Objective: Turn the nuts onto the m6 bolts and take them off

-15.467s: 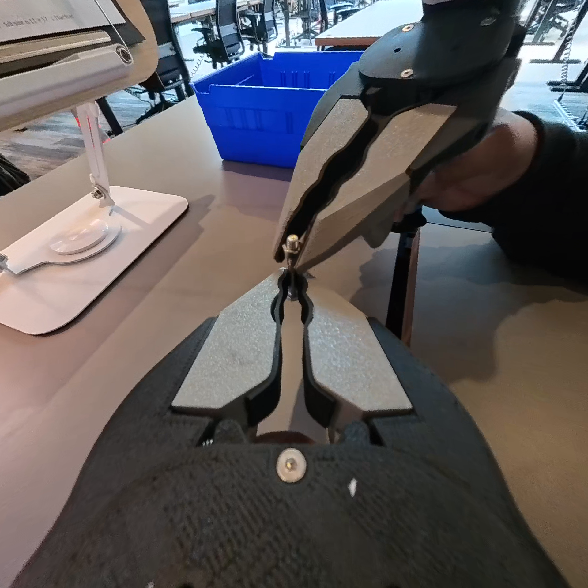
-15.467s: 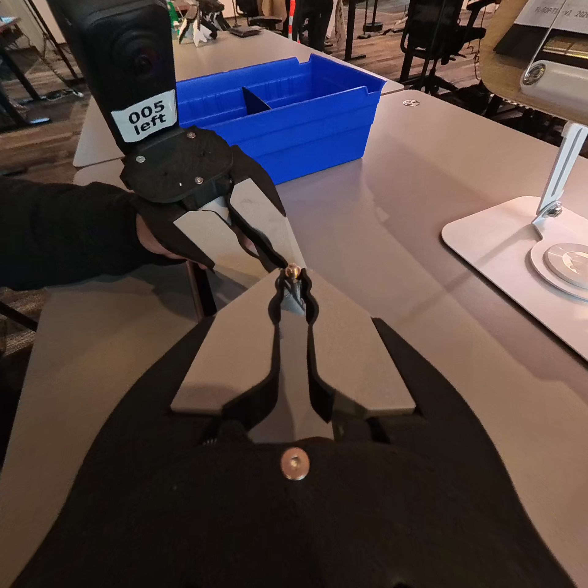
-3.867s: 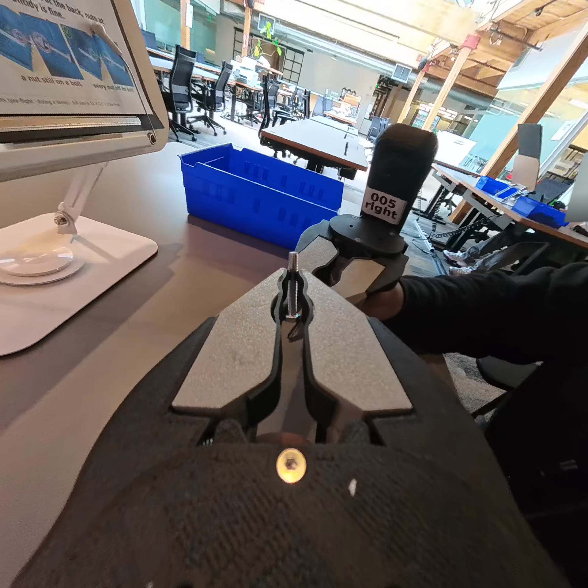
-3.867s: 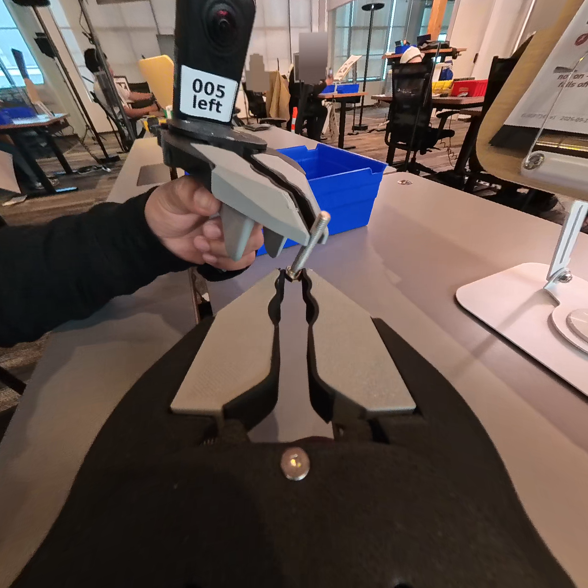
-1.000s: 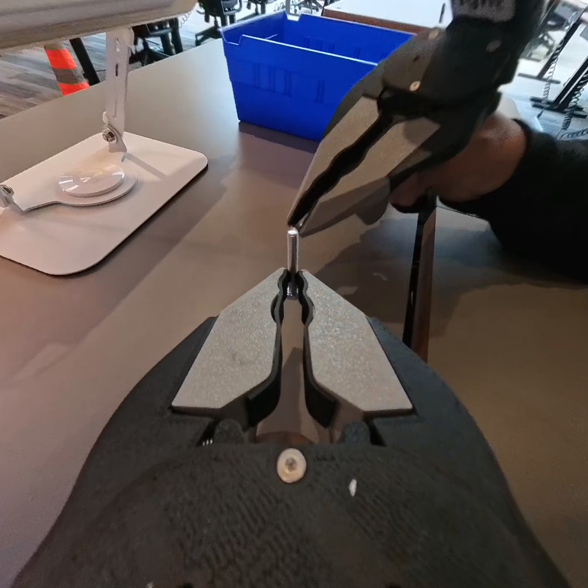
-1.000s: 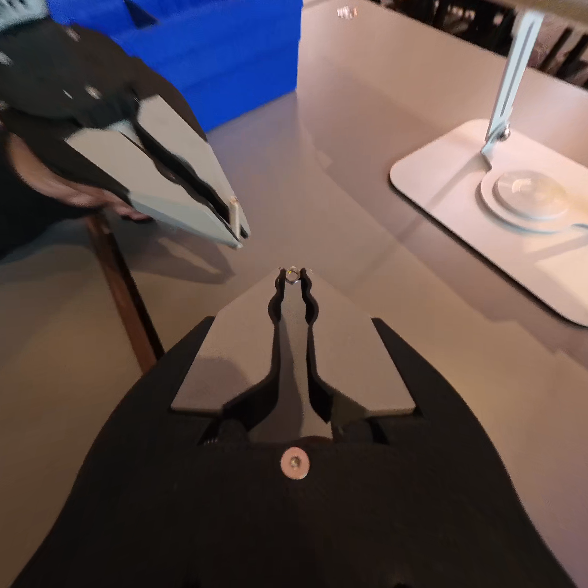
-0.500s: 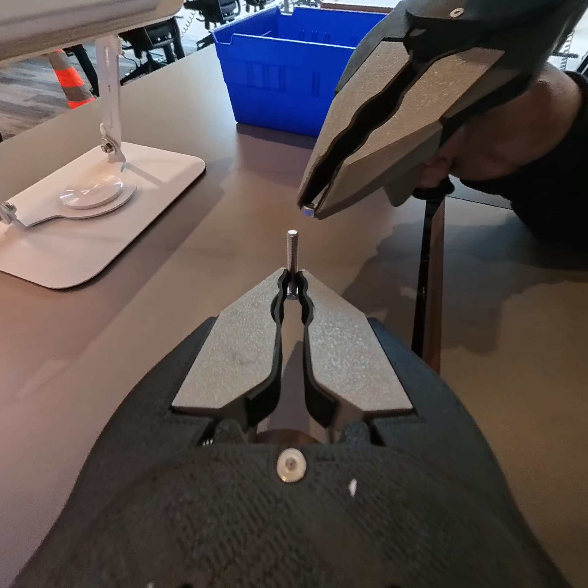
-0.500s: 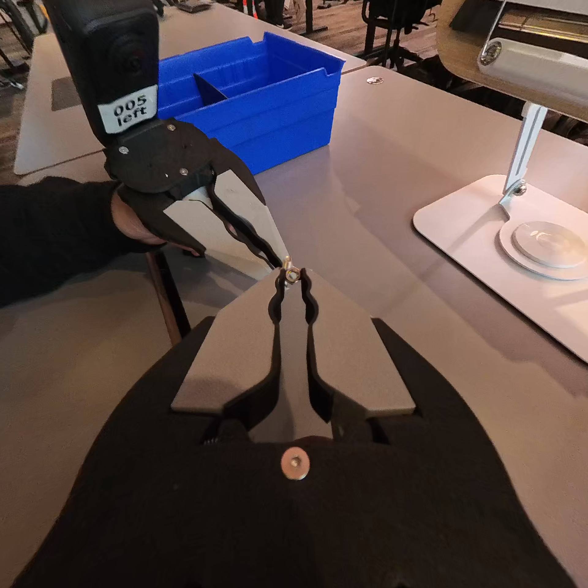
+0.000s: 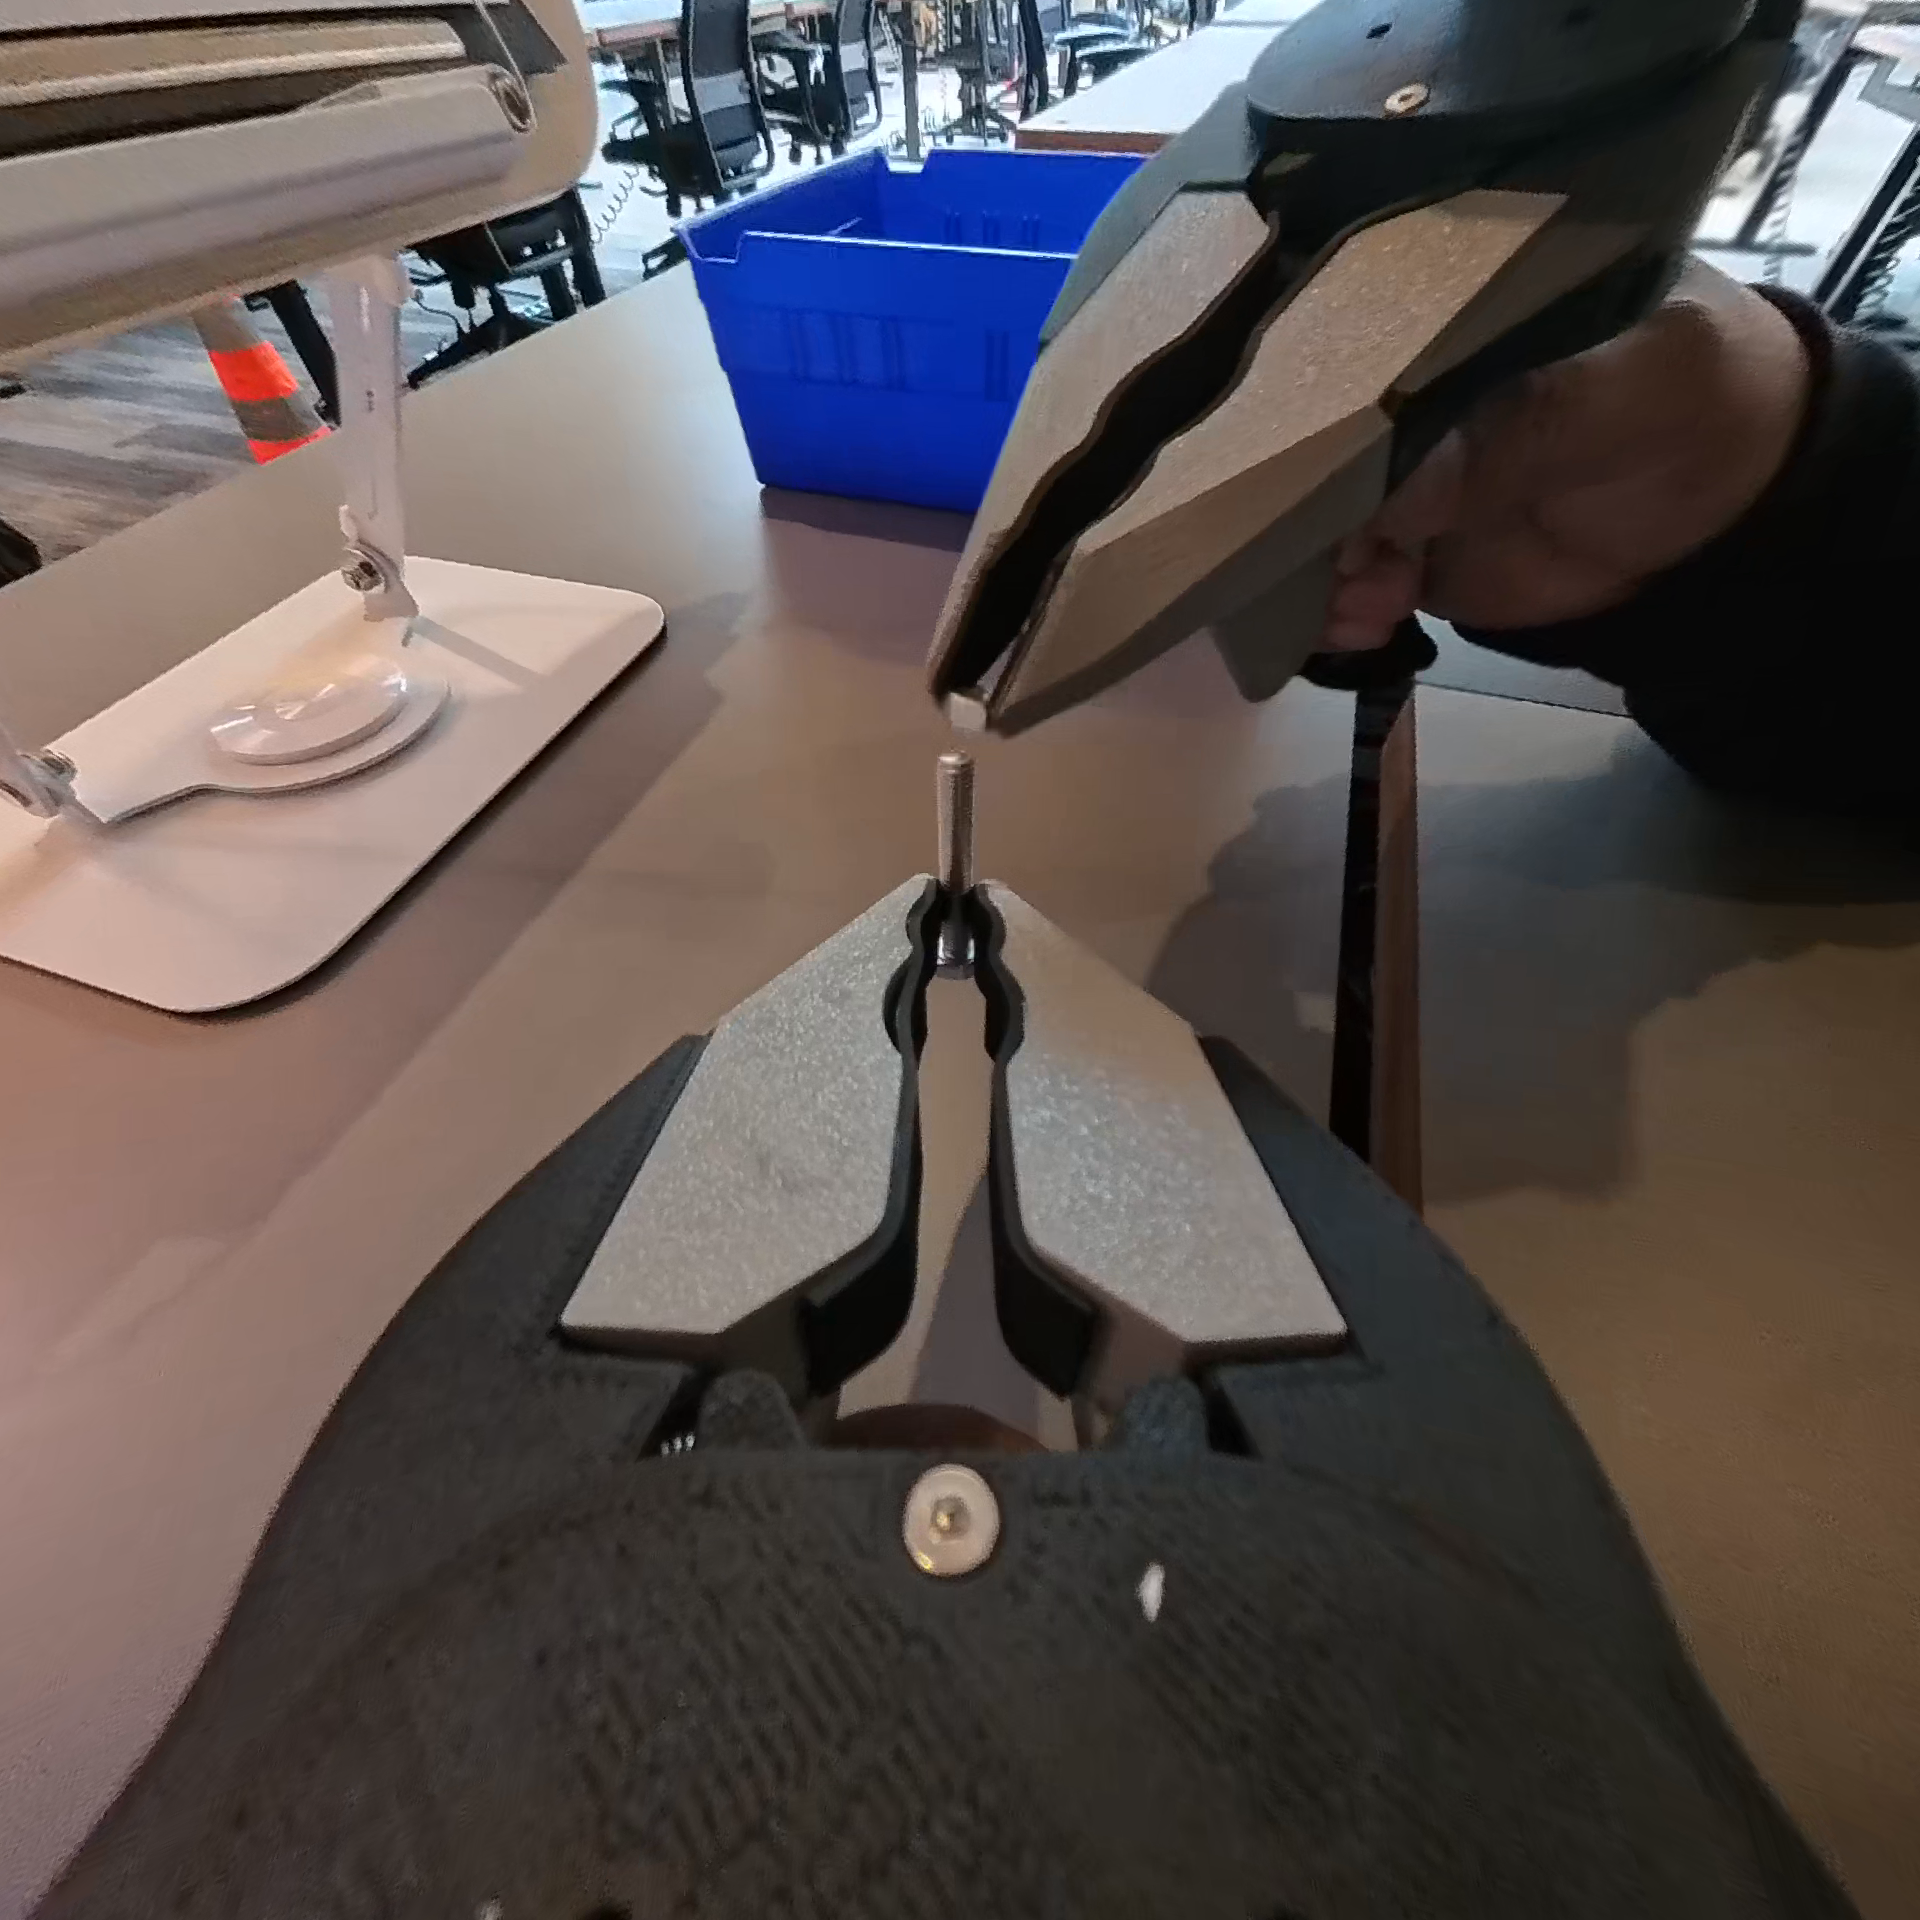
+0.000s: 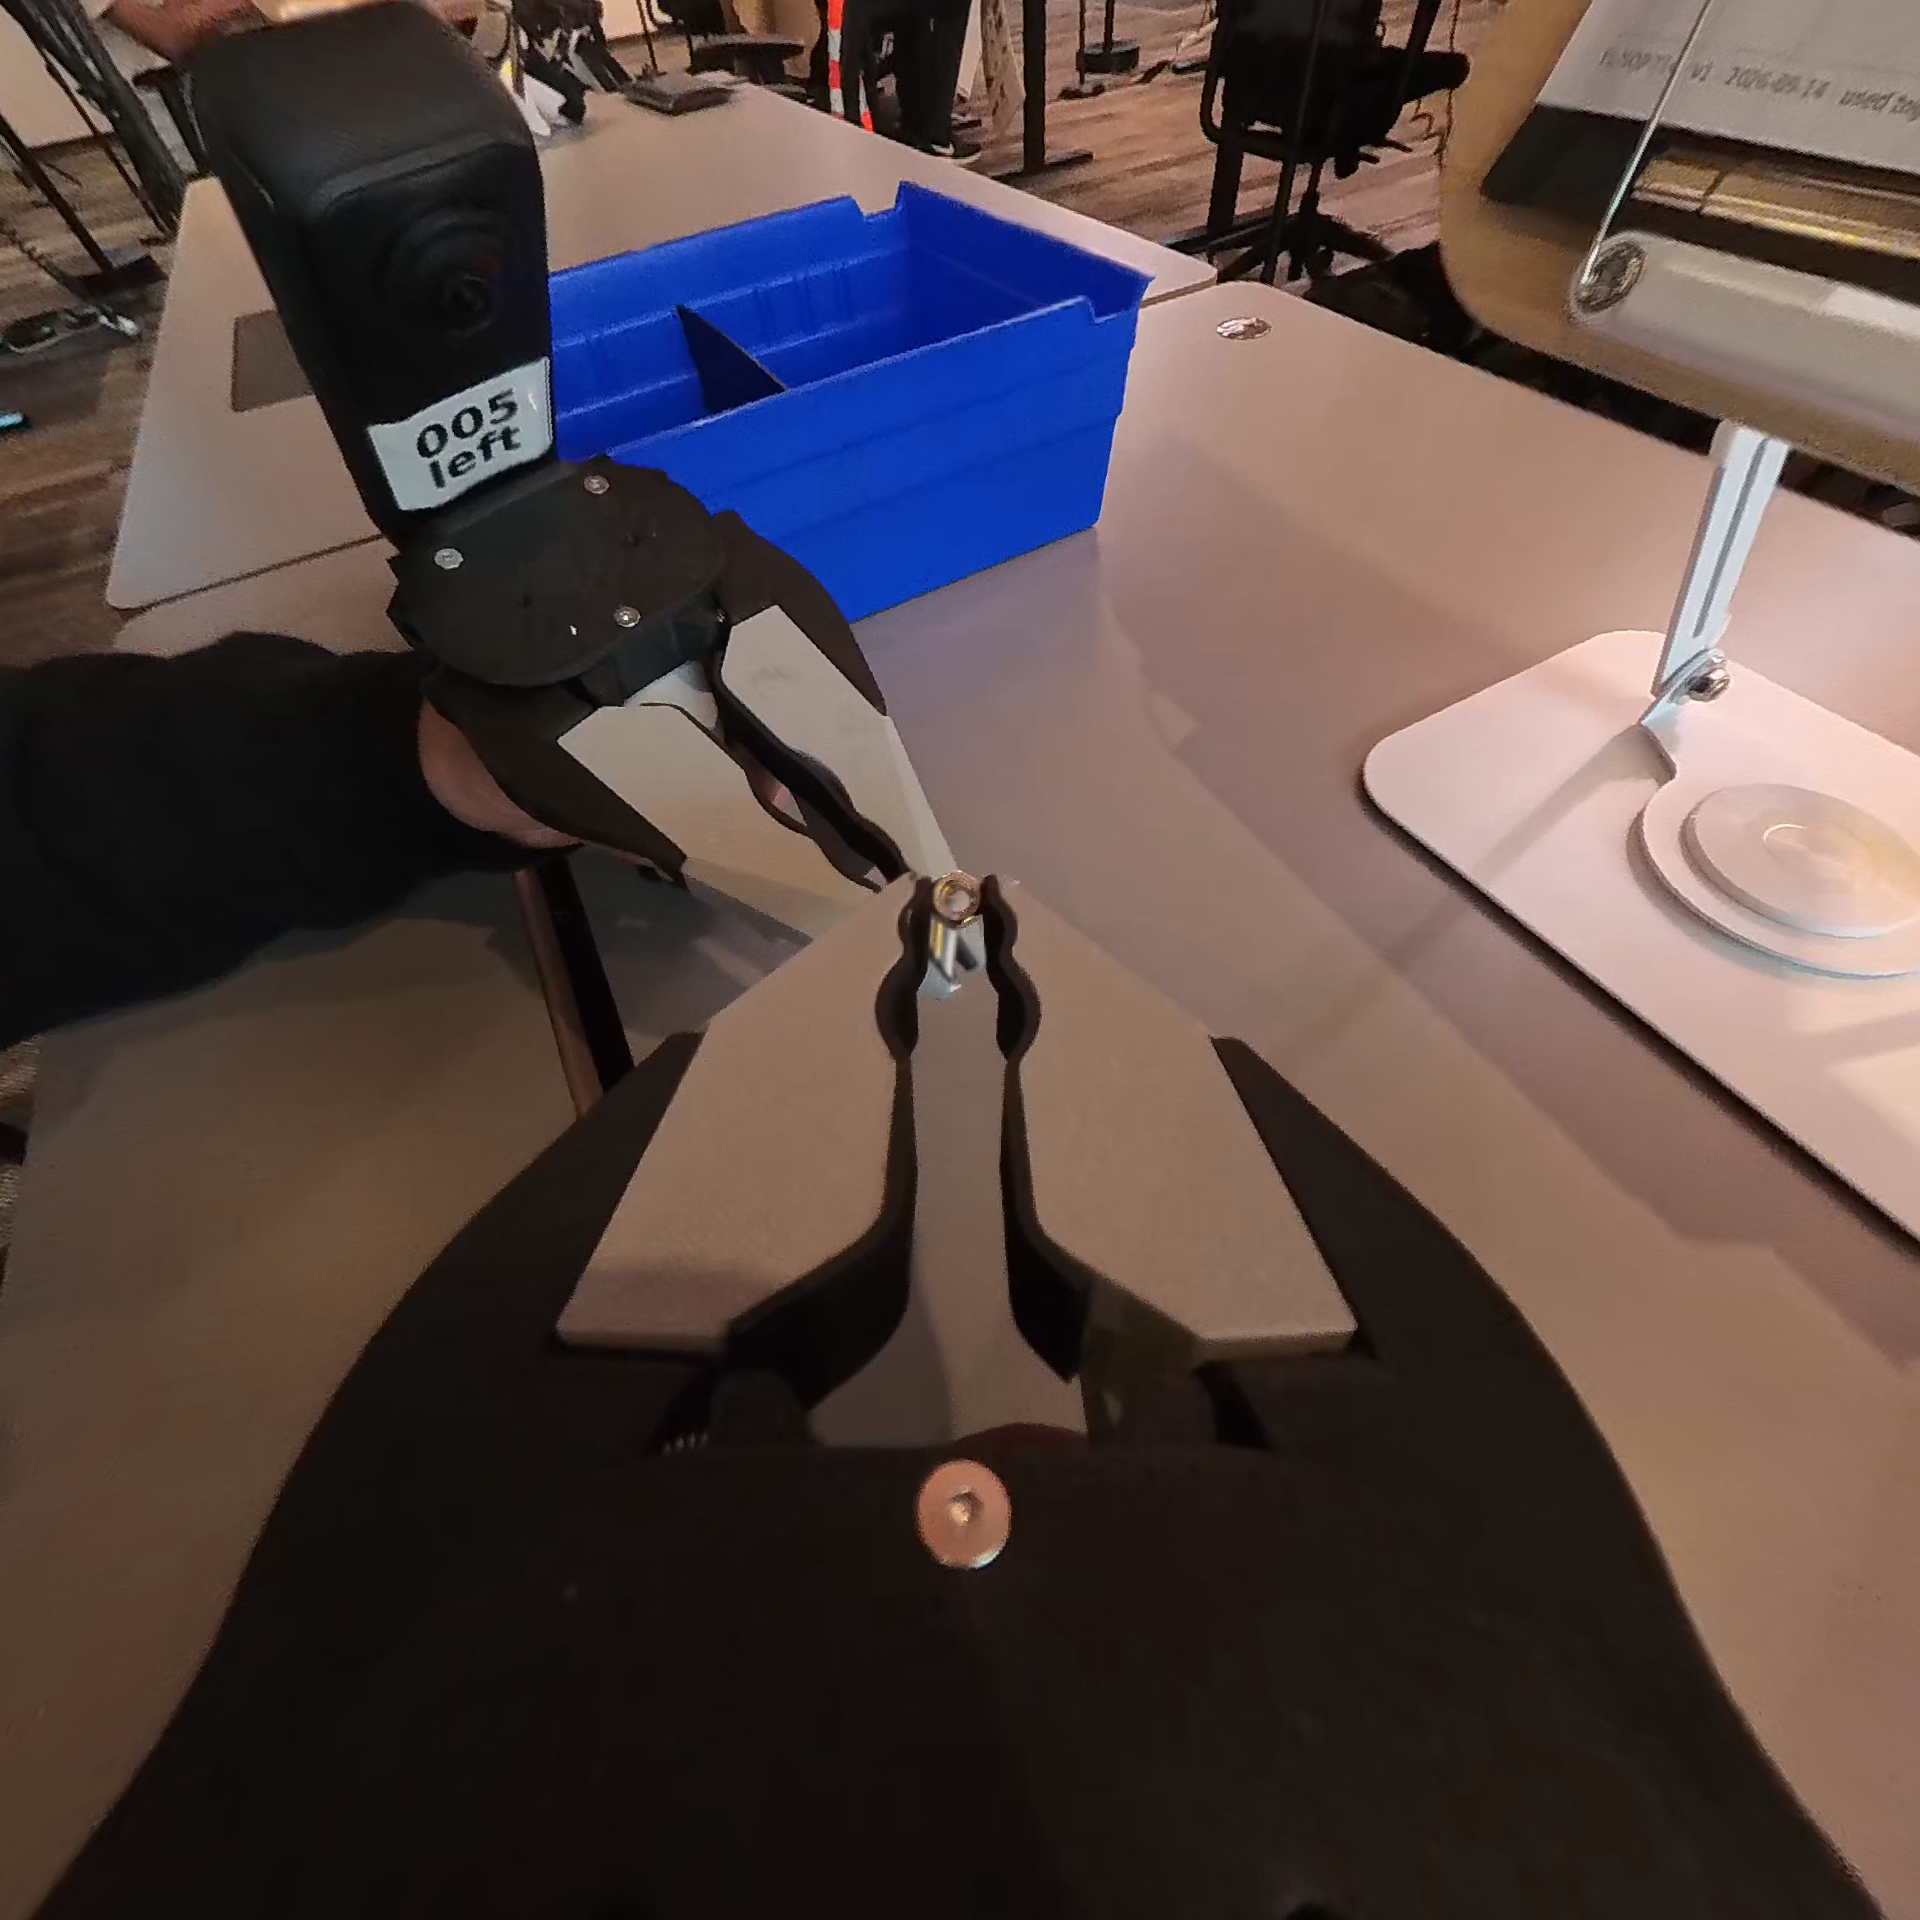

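I held the bolt [image 9: 952, 821] upright in my left gripper [image 9: 953, 906], fingers pinched on its lower end, threaded tip pointing up. The nut [image 9: 967, 713], nipped between the near-closed tips of my right gripper [image 9: 971, 707], sat just above that tip, apart, a touch to the right, above the table [image 9: 1662, 1143]
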Motion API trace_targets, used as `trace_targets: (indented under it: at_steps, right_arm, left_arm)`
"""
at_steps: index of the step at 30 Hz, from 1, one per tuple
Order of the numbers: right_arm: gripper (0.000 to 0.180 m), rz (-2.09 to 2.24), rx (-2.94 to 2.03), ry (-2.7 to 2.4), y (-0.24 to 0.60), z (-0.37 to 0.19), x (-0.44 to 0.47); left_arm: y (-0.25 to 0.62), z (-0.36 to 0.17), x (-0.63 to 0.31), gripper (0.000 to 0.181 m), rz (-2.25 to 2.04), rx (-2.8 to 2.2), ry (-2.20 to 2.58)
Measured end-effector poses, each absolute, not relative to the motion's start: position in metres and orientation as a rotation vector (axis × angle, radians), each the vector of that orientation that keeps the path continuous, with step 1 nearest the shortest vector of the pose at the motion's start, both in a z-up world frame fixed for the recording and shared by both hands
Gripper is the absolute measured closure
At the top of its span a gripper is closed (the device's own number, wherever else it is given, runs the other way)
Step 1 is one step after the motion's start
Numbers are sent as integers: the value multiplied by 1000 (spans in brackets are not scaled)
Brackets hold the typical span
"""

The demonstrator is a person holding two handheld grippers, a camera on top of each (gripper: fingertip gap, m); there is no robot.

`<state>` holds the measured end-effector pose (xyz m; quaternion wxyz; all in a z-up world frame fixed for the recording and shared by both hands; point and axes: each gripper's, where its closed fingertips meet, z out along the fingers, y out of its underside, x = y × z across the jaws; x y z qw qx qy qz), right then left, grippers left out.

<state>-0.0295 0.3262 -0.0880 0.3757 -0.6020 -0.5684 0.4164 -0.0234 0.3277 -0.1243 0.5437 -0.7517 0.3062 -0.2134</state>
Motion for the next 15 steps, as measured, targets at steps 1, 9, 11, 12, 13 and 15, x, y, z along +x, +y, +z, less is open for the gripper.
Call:
trace_targets:
  at_steps: [1, 9, 11, 12, 13, 15]
  right_arm:
    - [173, 1060, -1540, -1452, 329, -86, -29]
    - [173, 1048, -1598, -1450, 334, -99, -25]
    - [173, 1010, -1617, -1458, 337, -102, -23]
    - [173, 971, -1634, -1463, 341, -107, -21]
    - [173, 927, -1653, -1472, 345, -113, -19]
    - [173, 874, -1696, -1498, 351, -126, -15]
  left_arm:
    - [328, -125, -24, 178, -513, -1789, 724]
    - [332, -133, -30, 178, -469, -1850, 710]
    - [333, -135, -32, 178, -445, -1864, 704]
    - [333, -135, -33, 178, -443, -1865, 706]
    - [333, -134, -33, 178, -449, -1862, 704]
    - [334, -134, -34, 178, -453, -1860, 695]
